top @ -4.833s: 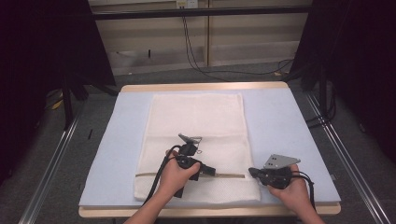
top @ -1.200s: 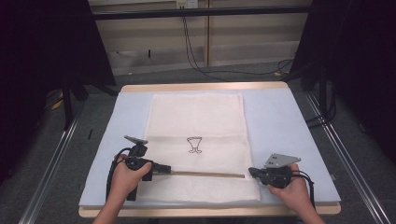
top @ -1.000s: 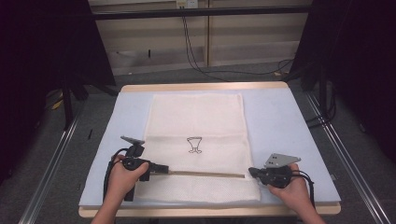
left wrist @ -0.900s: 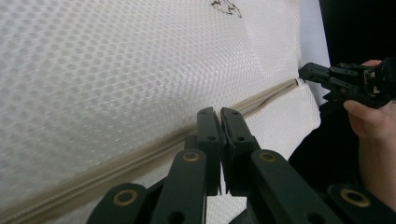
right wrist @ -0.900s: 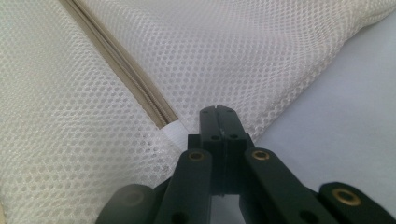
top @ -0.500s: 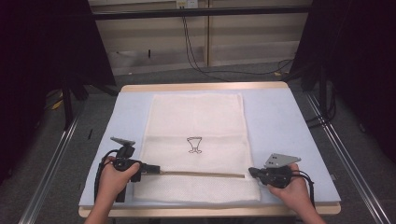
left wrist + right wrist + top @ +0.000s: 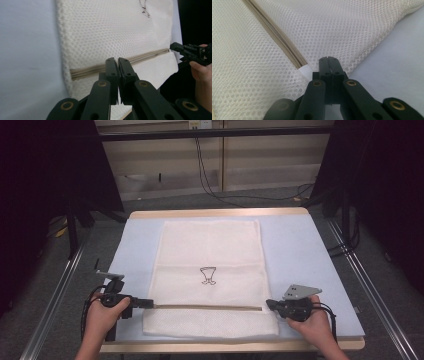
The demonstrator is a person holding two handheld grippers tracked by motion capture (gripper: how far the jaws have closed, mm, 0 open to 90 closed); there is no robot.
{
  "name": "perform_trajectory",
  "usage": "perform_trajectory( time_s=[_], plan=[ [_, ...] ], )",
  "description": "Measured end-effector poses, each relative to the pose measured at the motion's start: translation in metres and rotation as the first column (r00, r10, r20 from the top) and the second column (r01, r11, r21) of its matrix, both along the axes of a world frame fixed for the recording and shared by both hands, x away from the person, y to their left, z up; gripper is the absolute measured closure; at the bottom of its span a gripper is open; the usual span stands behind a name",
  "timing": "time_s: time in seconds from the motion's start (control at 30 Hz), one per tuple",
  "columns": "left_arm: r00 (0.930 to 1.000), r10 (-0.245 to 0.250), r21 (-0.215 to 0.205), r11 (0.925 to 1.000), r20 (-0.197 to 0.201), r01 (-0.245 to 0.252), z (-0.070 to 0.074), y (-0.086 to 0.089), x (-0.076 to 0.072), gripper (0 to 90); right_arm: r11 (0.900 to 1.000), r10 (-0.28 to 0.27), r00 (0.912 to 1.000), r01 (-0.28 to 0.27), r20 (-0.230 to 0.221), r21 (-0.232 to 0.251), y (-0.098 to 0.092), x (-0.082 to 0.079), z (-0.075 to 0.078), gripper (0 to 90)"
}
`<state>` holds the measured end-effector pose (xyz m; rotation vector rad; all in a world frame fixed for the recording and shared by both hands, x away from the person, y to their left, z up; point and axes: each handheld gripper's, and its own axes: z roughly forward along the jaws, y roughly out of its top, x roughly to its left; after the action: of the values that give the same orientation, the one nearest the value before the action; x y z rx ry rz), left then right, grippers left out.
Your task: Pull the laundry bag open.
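Observation:
A white mesh bag (image 7: pixel 210 245) lies flat on the pale blue mat (image 7: pixel 300 250), with a small black emblem (image 7: pixel 208 275) on it. A beige zipper (image 7: pixel 205 307) runs across its near part. My left gripper (image 7: pixel 149 303) is at the zipper's left end. Its jaws are shut over the zipper line (image 7: pixel 150 55), and the pull is hidden between them. In the left gripper view the left gripper (image 7: pixel 116 60) points along the bag. My right gripper (image 7: pixel 269 303) is shut on the bag's mesh at the zipper's right end, beside a white tab (image 7: pixel 305 71). The right gripper (image 7: pixel 330 59) rests low on the mesh.
The table's wooden rim (image 7: pixel 220 213) frames the mat. Metal rails (image 7: pixel 60 295) run along both sides. Cables (image 7: pixel 210 170) hang over the floor behind the table. Bare mat (image 7: pixel 135 250) lies left and right of the bag.
My left gripper has slid left along the zipper line, from the bag's middle to its left edge. The right gripper has stayed where it was.

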<state>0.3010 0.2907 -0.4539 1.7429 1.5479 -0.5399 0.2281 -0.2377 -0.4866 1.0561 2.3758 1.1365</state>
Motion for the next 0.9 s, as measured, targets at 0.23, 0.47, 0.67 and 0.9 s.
perform_trajectory(
  time_s=[0.23, 0.47, 0.67, 0.9],
  plan=[
    [0.9997, 0.023, 0.010, 0.9997, -0.007, -0.023, -0.002, 0.016, 0.000, 87.4, 1.000, 0.001, 1.0000, -0.001, -0.002, 0.004, 0.000, 0.000, 0.000, 90.0],
    [0.9990, 0.042, 0.016, 0.9990, -0.017, -0.042, -0.005, 0.026, -0.001, 87.3, 1.000, 0.001, 1.0000, -0.001, 0.000, 0.003, 0.000, 0.000, 0.000, 90.0],
    [0.9984, 0.056, 0.052, 0.9971, -0.007, -0.056, -0.005, 0.032, -0.003, 87.2, 1.000, 0.000, 1.0000, 0.000, 0.000, 0.003, 0.000, 0.000, 0.000, 90.0],
    [0.9988, 0.047, 0.069, 0.9965, -0.014, -0.046, -0.005, 0.039, -0.003, 87.3, 1.000, 0.000, 1.0000, 0.000, 0.002, 0.003, 0.000, 0.000, 0.000, 90.0]
  ],
)
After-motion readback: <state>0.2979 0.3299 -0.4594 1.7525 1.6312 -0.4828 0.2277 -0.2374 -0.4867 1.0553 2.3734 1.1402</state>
